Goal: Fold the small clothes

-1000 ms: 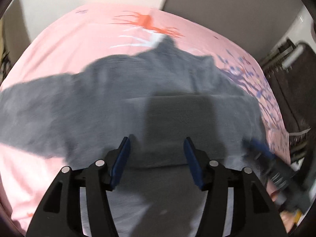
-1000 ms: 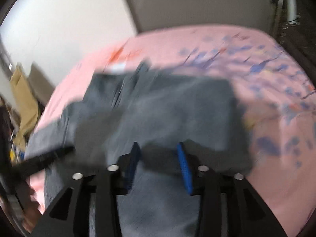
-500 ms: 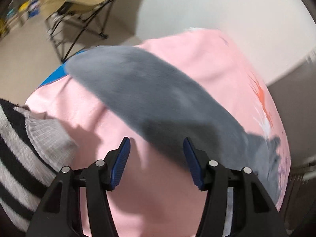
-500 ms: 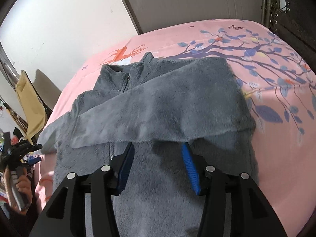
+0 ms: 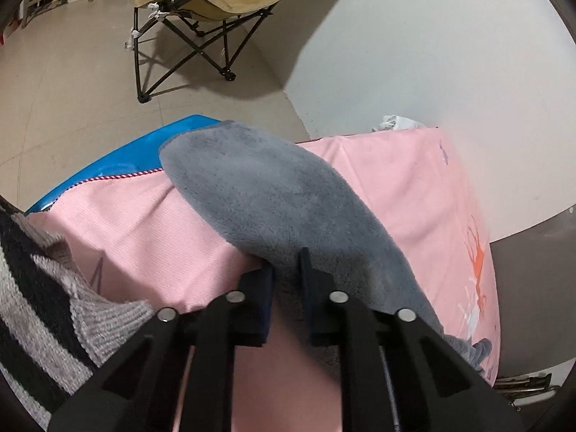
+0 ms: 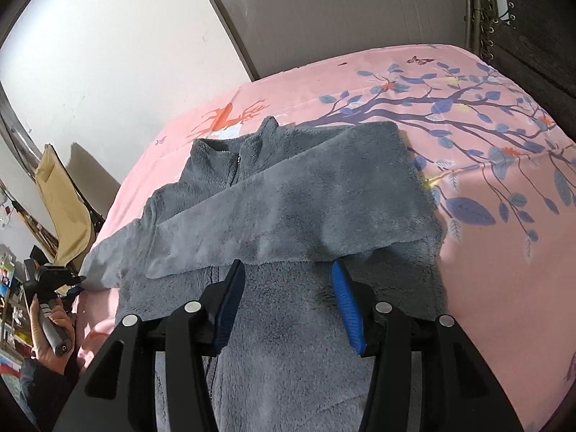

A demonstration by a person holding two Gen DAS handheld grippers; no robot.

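Two handheld grippers work over a grey fleece jacket (image 6: 288, 216) spread on a bed with a pink sheet (image 6: 504, 252). Seen from the right wrist camera, the jacket lies front up, collar toward the far wall, zip running down its middle. One sleeve (image 6: 288, 208) is folded across the chest, its cuff end reaching the jacket's far-left side. The right gripper (image 6: 288, 288) hovers low over the jacket's lower front, just below that folded sleeve, with its blue-padded jaws spread wide apart and nothing between them. At the jacket's left edge, a hand (image 6: 50, 327) grips the handle of the left gripper (image 5: 286, 280), its wrist bent so the tool points in at the other sleeve (image 5: 273, 208). From the left wrist camera, that sleeve stretches out from the jacket across the pink sheet, its cuff hanging past the bed's edge, over a blue layer (image 5: 118, 158) beneath the sheet. The left jaws are drawn nearly together, pinching the sleeve's near edge between them. Left of the sleeve, a black-and-grey striped knit (image 5: 39, 306) rests on the sheet. Beyond the bed stands a tan folding chair (image 5: 201, 7) on a pale floor.
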